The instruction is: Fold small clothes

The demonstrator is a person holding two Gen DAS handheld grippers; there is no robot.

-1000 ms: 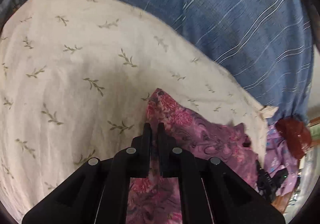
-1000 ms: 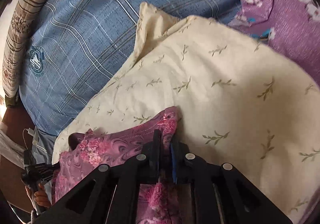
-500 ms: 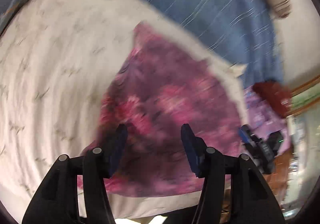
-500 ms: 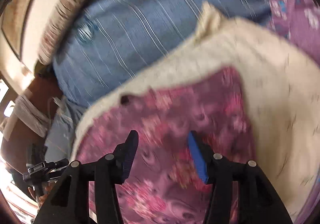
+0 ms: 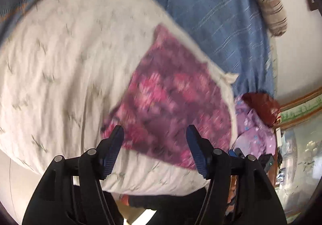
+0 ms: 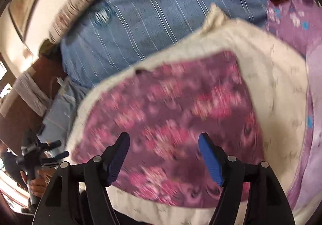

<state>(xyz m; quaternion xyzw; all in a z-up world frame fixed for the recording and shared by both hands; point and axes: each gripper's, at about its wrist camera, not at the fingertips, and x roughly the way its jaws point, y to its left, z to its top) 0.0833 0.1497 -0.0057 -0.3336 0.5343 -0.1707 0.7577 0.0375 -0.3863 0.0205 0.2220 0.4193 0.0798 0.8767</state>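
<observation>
A blue striped bedsheet (image 5: 211, 13) fills the upper part of both views, and on it lies a broad cream pillow printed with small leaf sprigs (image 5: 60, 64), which serves as the folding place. Spread flat on the pillow, centre to lower right in the left wrist view, is the small pink-and-purple floral cloth (image 5: 171, 108). A second ago both tools pinched its near edge; now the left hand-held gripper (image 5: 155, 151) and the right hand-held gripper (image 6: 164, 157) stand wide open, holding nothing, raised above the cloth. The release suggests one fold is laid down and the next grasp is due. Cream margin shows around the cloth, narrow toward the right, where a lilac flowered garment (image 5: 253, 130) lies just beside the pillow; the frame's left offers the freest room.
</observation>
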